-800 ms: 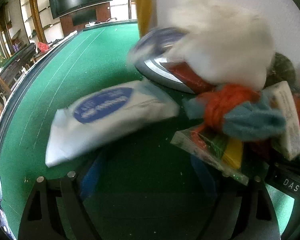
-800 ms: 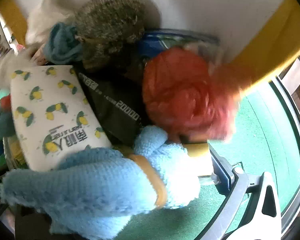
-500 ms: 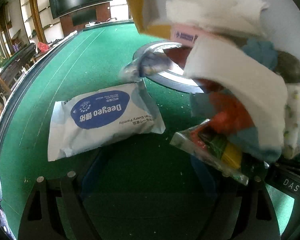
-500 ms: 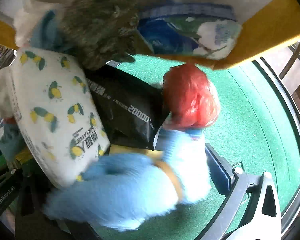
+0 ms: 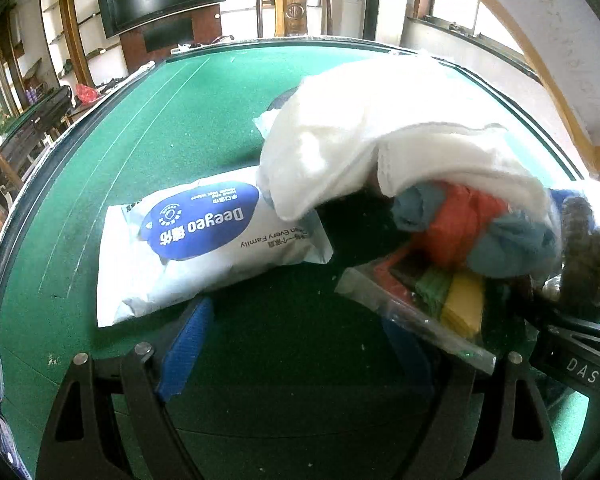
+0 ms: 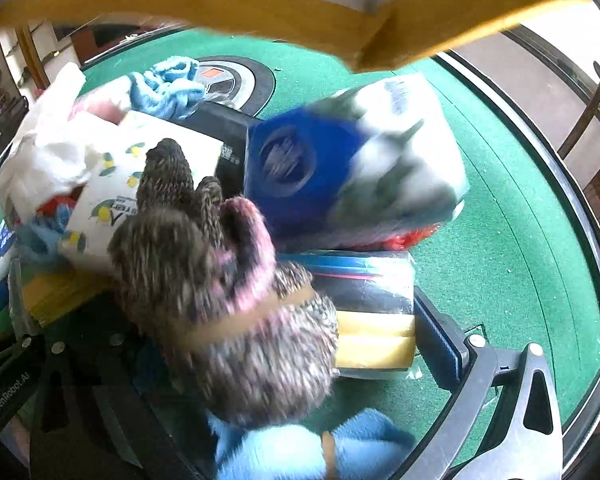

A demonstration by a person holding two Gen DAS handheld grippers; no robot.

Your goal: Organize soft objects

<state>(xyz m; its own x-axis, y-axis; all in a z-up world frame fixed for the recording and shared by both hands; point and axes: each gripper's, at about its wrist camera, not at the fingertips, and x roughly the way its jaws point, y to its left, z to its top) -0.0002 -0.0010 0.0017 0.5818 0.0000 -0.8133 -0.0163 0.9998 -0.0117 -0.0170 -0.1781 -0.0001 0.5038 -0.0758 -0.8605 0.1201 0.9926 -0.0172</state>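
A heap of soft things lies on the green table. In the left wrist view a white and blue Deegeo wipes pack lies flat, with a white cloth over orange and blue fabric and a clear bag of coloured cloths to its right. My left gripper is open and empty just short of them. In the right wrist view a brown and pink knitted glove, a lemon-print tissue pack, a blurred blue and white pack and a light blue glove lie between my open right gripper's jaws.
A yellow-edged white box hangs tilted above the heap in the right wrist view. A round grey and black disc lies on the table behind the heap. The table's raised rim curves round the right side.
The yellow-edged box has lifted away upward and its contents have tumbled out onto the table. The knitted glove and the blue and white pack have dropped in front of my right gripper.
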